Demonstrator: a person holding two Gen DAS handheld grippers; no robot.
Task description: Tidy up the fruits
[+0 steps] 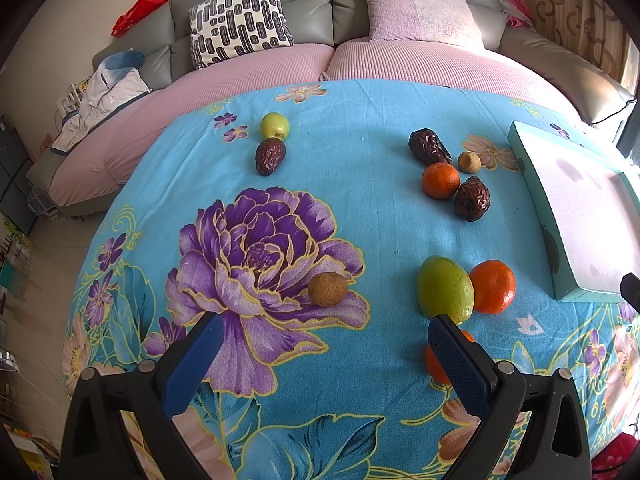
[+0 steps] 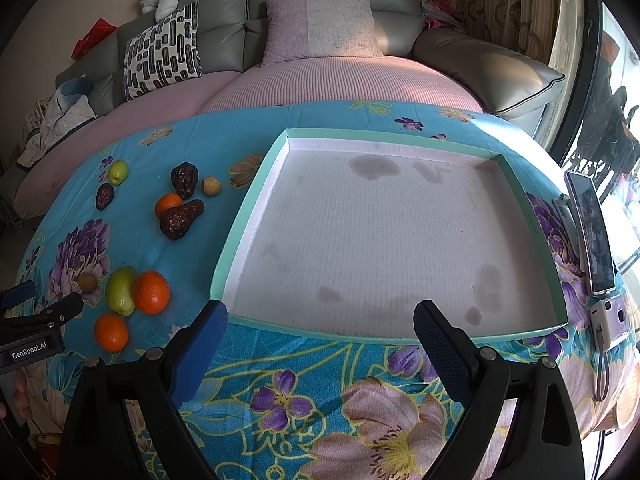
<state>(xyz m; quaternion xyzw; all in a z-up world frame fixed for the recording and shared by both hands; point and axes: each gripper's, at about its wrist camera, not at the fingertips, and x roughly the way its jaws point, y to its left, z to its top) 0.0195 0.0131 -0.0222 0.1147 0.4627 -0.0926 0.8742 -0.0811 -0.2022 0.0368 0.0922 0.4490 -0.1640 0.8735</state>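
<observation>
**Operator:** Report gripper states and the fruit layout.

**Technician:** The left gripper point(image 1: 320, 354) has its jaws spread wide with nothing between them. The right gripper point(image 2: 320, 340) is likewise spread and empty. All fruit lies loose on the counter point(image 1: 360, 220); the tray point(image 2: 256, 208) holds nothing.

**Operator:** Which fruit sits closest to the left gripper?

**Technician:** Three candidates. A small brown fruit point(image 1: 327, 289) lies just ahead of the jaws, slightly toward the left finger. A green fruit point(image 1: 445, 294) stands directly ahead of the right finger, touching an orange point(image 1: 493, 287) on its far right side. A second orange point(image 1: 434, 360) lies just beside the right finger, partly hidden behind it.

**Operator:** Long axis of the green fruit?

**Technician:** It is egg-shaped, and its long axis appears to run roughly away from the gripper, tilted a little to the left.

**Operator:** Which hand is nearer?

**Technician:** The left. The right gripper faces the tray's near rim, with the fruit well off to its left. The left gripper is also visible there point(image 2: 16, 296).

**Operator:** Pose?

**Technician:** Both grippers are held above the counter, angled downward and forward. Judged next move: the left gripper advances onto the brown fruit, centring it between the fingers.
</observation>
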